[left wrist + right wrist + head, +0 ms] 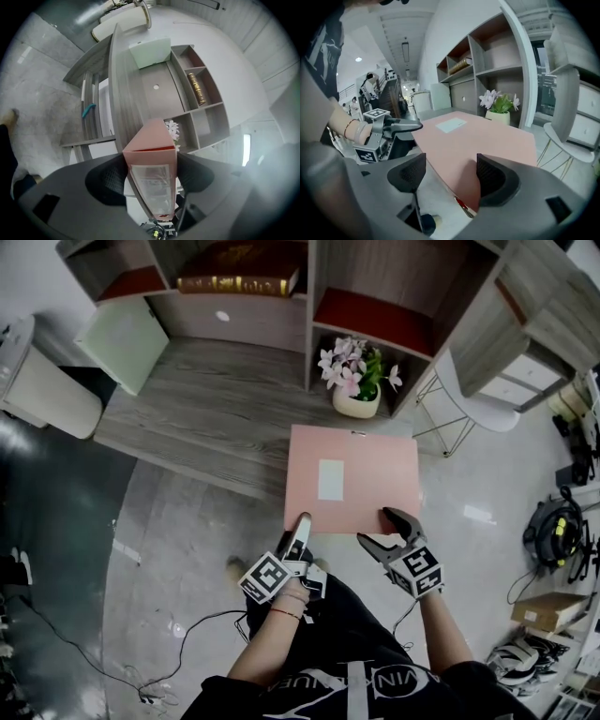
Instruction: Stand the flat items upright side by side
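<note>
- left gripper: jaws clamped on the near-left corner of the pink folder. in the left gripper view the folder fills the gap, with a pad against each side.
- pink folder: lies flat with its white label up. it runs straight away from both grippers, far part over the desk and near part hanging out toward the person. cannot tell if it rests on the desk.
- right gripper: jaws spread wide. the folder's near-right corner sits between them, but the pads are not pressing.
- judgement: only the left holds, and both hands are on the near edge. the next move likely needs the right to close, then tip the folder upright. the flower pot just past the far edge could crowd it.
</note>
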`<state>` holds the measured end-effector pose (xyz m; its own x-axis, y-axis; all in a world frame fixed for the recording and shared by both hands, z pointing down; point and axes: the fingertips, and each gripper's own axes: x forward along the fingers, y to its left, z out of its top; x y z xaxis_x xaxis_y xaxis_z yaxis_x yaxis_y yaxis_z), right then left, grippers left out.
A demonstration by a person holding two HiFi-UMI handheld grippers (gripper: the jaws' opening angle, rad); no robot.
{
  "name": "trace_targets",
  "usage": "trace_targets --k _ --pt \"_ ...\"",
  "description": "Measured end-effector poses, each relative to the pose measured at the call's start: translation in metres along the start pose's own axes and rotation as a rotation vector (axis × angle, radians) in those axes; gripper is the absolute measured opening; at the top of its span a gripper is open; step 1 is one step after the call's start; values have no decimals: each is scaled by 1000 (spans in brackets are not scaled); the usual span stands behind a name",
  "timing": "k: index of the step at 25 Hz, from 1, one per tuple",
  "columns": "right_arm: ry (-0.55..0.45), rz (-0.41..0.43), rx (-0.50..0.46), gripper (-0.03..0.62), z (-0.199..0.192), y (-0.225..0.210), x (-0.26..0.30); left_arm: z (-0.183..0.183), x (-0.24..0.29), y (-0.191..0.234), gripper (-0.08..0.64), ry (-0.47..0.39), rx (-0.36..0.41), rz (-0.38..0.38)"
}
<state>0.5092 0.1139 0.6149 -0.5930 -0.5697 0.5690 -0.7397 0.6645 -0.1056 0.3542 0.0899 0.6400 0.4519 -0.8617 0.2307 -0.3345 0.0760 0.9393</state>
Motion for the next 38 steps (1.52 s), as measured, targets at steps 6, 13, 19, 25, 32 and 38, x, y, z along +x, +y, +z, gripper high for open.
trace_targets --k 6,13,19,25,32,38 --pt "-30 33 -58 325 19 15 17 33 -15 -12 310 -56 58 24" --pt "-34 138 -156 324 46 55 53 87 -51 -25 308 -151 151 59" --pt "-65 251 -211 314 79 100 94 150 -94 -25 307 -262 234 117" --pt "-74 316 -231 313 111 141 133 205 -124 -19 305 -329 267 169" --pt "-92 343 -199 308 149 183 179 276 -144 -21 304 -352 346 201" --pt "-109 341 -145 308 178 209 216 330 -149 -25 304 -333 424 204"
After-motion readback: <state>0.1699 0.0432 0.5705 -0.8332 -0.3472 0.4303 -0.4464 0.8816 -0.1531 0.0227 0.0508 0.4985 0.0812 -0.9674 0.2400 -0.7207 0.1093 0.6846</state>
